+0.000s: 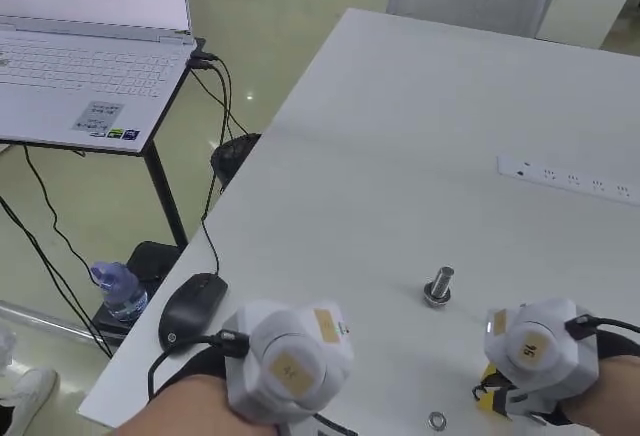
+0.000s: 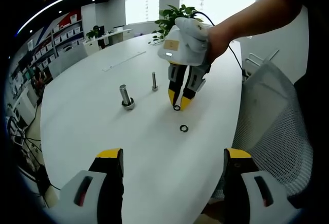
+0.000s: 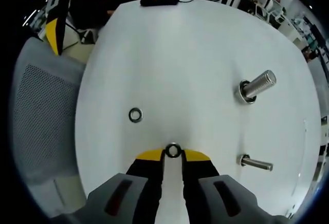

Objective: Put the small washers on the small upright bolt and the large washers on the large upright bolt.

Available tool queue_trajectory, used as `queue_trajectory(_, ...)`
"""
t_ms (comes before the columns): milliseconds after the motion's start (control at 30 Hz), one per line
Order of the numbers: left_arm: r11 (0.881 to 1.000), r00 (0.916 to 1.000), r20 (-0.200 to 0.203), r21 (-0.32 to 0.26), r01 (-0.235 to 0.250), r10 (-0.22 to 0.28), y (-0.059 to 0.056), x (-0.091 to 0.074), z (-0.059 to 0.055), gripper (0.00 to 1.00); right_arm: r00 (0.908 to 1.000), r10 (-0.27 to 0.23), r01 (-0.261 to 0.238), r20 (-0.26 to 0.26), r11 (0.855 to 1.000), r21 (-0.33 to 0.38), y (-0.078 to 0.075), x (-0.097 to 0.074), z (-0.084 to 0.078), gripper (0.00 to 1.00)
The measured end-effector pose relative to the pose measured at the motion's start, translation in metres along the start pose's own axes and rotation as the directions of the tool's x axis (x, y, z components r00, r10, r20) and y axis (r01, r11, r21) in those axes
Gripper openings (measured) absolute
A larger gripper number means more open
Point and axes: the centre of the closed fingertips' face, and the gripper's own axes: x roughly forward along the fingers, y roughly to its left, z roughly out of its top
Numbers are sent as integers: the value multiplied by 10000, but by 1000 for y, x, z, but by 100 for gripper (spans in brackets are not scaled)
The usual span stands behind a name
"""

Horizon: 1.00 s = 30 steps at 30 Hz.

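My right gripper [image 3: 172,154] is shut on a small washer [image 3: 172,150], held just above the white table [image 3: 195,64]. A second loose washer [image 3: 135,114] lies flat to its left, also seen as the washer [image 1: 436,420] between the two grippers in the head view. The large upright bolt [image 3: 254,87] has a washer round its base; the small upright bolt [image 3: 255,164] stands beyond it. My left gripper [image 2: 174,157] is open with nothing between its jaws, and it faces the right gripper [image 2: 180,100], the large bolt [image 2: 125,96] and the small bolt [image 2: 154,81].
A black mouse [image 1: 192,308] sits at the table's left edge. A white power strip [image 1: 570,178] lies at the far right. A laptop [image 1: 80,56] stands on a side stand to the left, a bottle [image 1: 120,289] on the floor. A mesh chair [image 2: 277,121] is close by.
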Motion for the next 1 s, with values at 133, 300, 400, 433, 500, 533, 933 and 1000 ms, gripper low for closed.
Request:
queue_trajectory(133,10000,10000,-16,-6,-14,14,0,0,-1,79,9999,-35,36,-108,9999,117,0,0,0,14)
queue_trajectory(300,10000,10000,-36,3,-30,30,1,0,-2,79,9999,-17,21,-154,9996,265,-1,0,0,13)
queue_trajectory(400,10000,10000,-50,14,-43,43,1,-1,-2,79,9999,-22,26,-115,9995,313,-1,0,0,13)
queue_trajectory(433,10000,10000,-56,11,-43,43,1,-1,-2,79,9999,-20,24,-100,9993,364,-1,0,0,13)
queue_trajectory(500,10000,10000,-31,2,-34,34,0,-1,-1,79,10000,-9,13,-96,9991,414,-2,0,0,13)
queue_trajectory(533,10000,10000,-41,-1,-29,29,0,0,-1,79,10000,8,-4,-89,9989,477,-2,0,0,13)
queue_trajectory(933,10000,10000,-42,85,34,-34,-2,4,0,81,9998,-165,155,87,9942,1068,-11,-21,-15,13)
queue_trajectory(1000,10000,10000,-47,86,12,-12,0,5,0,81,9996,-263,256,55,9936,1099,-14,-28,-21,13)
